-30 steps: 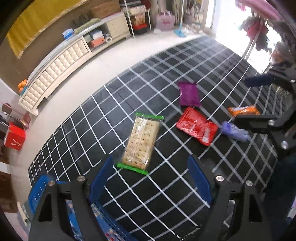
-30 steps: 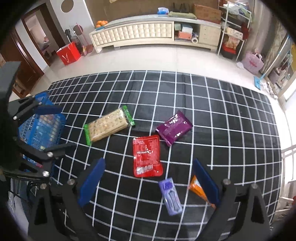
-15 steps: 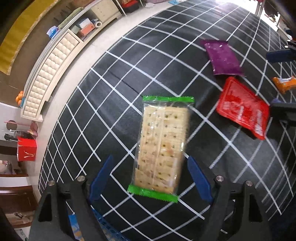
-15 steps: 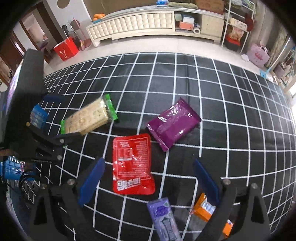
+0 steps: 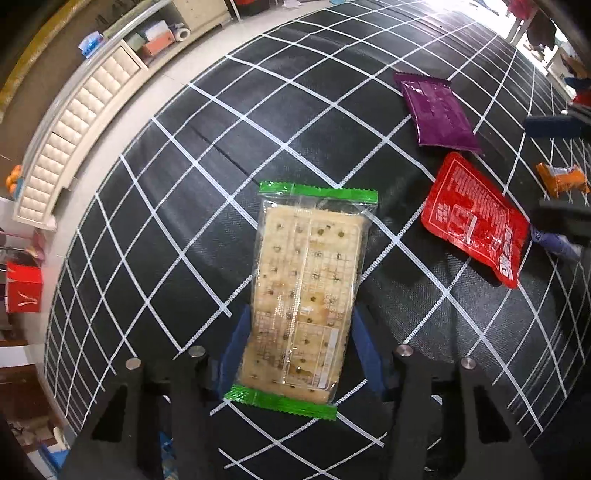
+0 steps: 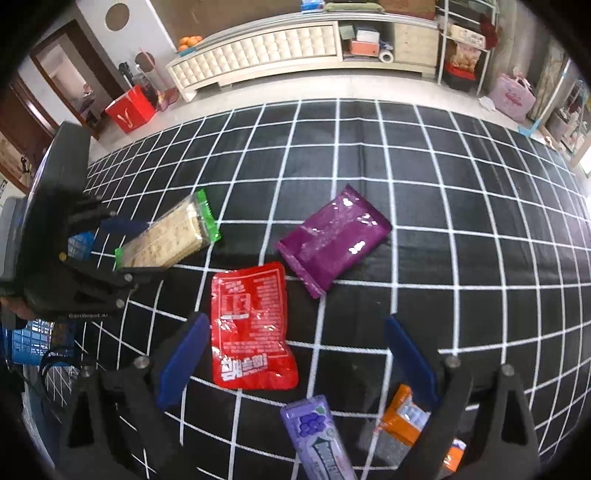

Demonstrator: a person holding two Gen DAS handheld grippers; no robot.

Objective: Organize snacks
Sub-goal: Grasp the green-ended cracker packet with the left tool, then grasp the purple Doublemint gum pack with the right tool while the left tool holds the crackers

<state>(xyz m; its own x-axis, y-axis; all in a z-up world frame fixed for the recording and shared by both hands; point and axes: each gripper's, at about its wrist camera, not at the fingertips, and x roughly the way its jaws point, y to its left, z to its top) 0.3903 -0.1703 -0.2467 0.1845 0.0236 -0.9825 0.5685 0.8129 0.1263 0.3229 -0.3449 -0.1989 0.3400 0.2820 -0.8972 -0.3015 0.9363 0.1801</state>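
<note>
I see a black mat [image 6: 461, 192] with a white grid on a pale floor [image 6: 295, 86]. Behind it a long cream cabinet [image 6: 258, 48] stands against a brown wall [image 6: 229, 14], with oranges [image 6: 190, 40] on top. A red bag [image 6: 129, 109] is near a dark doorway [image 6: 70, 77]. Bright daylight comes from the right side.

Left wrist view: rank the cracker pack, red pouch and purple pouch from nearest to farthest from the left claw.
1. Cracker pack: between the left claw's fingers.
2. Red pouch: to the right, on the mat.
3. Purple pouch: upper right, beyond the red one.
</note>
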